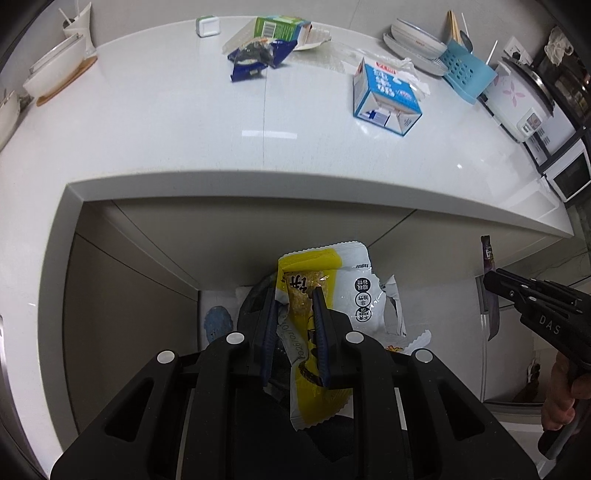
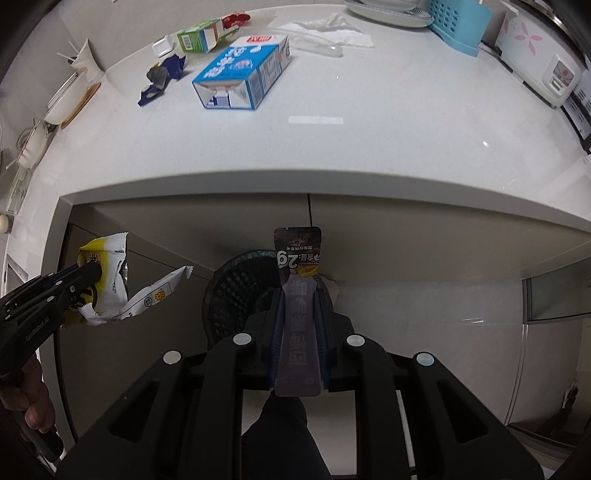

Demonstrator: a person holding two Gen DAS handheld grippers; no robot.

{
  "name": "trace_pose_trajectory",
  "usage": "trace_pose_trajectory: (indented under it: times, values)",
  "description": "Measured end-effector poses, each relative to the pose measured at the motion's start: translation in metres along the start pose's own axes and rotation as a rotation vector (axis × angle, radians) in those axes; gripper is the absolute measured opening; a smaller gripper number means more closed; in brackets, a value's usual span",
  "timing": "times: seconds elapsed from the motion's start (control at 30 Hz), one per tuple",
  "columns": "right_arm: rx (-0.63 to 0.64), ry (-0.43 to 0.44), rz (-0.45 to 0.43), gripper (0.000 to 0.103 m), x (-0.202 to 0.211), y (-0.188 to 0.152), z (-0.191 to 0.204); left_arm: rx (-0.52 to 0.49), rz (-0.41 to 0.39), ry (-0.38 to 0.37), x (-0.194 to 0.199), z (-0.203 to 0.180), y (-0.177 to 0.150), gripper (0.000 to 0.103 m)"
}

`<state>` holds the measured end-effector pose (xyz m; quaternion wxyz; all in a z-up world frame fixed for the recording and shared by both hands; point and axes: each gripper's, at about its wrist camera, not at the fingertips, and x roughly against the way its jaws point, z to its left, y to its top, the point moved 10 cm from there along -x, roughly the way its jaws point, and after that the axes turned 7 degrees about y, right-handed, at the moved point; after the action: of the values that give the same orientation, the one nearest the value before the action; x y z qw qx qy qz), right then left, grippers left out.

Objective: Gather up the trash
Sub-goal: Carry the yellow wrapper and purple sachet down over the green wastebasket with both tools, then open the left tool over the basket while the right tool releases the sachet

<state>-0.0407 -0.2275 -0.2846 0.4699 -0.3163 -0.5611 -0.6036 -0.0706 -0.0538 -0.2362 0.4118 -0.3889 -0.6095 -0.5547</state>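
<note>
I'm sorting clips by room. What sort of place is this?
Most likely a home kitchen: a white countertop with a rice cooker, a blue utensil rack and stacked plates.

1. Worktop: plain white, glossy.
2. Snack wrapper: yellow and white, black print.
3. Sachet: dark brown, white numerals, pale grey lower part.
4. Milk carton: blue and white, red label on top.
5. Green carton: green, white barcode patch.
6. Crumpled wrapper: dark blue, silver inside.
7. Bin: black mesh.
8. Rack: light blue, dotted holes.
9. Rice cooker: white, pink flower pattern.
10. Fingers: blue pads, black body.
</note>
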Motion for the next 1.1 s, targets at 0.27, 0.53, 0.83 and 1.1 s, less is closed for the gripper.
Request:
trace_pose_trajectory:
  times: [0.27, 0.53, 0.83, 1.1]
  values:
    - [0.015, 0.019, 0.018, 0.015, -0.032, -0.017, -0.001, -0.015, 0.020, 0.006, -0.031, -0.008, -0.015, 0.018]
    - [0.023, 0.043, 0.016, 0.015, -0.063, -0.023, -0.001, 0.000, 0.041, -0.013, -0.068, -0.012, -0.028, 0.018]
    - [0.012, 0.051, 0.031, 0.015, -0.096, -0.030, -0.009, -0.032, 0.109, -0.002, -0.110, -0.015, -0.052, 0.018]
    - [0.011, 0.039, 0.057, 0.015, -0.101, -0.033, -0.015, -0.058, 0.139, -0.004, -0.131, -0.025, -0.062, 0.018]
